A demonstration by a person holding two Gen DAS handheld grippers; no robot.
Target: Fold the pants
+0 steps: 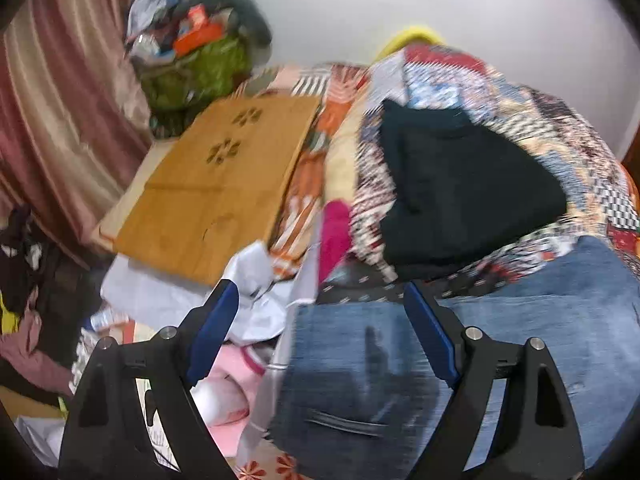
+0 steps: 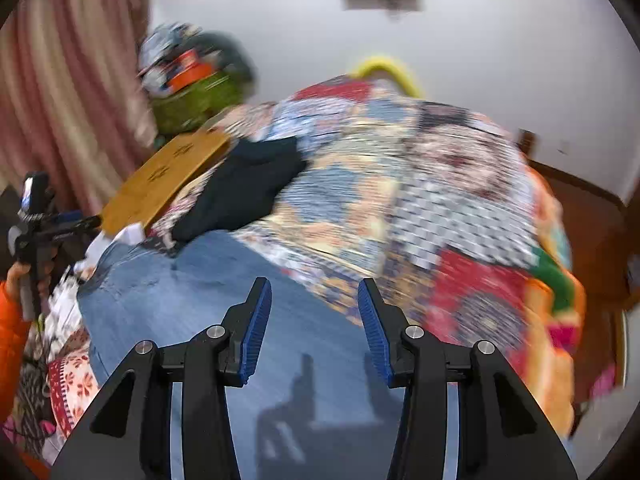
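Note:
Blue jeans [image 1: 360, 364] lie flat on the patchwork quilt, filling the lower right of the left wrist view and the lower middle of the right wrist view [image 2: 192, 304]. My left gripper [image 1: 320, 304] is open above the jeans' left edge, holding nothing. My right gripper [image 2: 314, 292] is open above the jeans, holding nothing; its shadow falls on the denim. The left gripper also shows at the left edge of the right wrist view [image 2: 36, 220], in a hand with an orange sleeve. Both views are blurred.
A dark folded garment [image 1: 460, 188] lies on the quilt [image 1: 500, 80] beyond the jeans. A wooden lap desk [image 1: 216, 176] rests left of it. A green bag heaped with clothes [image 1: 192, 68] stands by the striped curtain [image 1: 60, 100]. Loose clothes lie at left.

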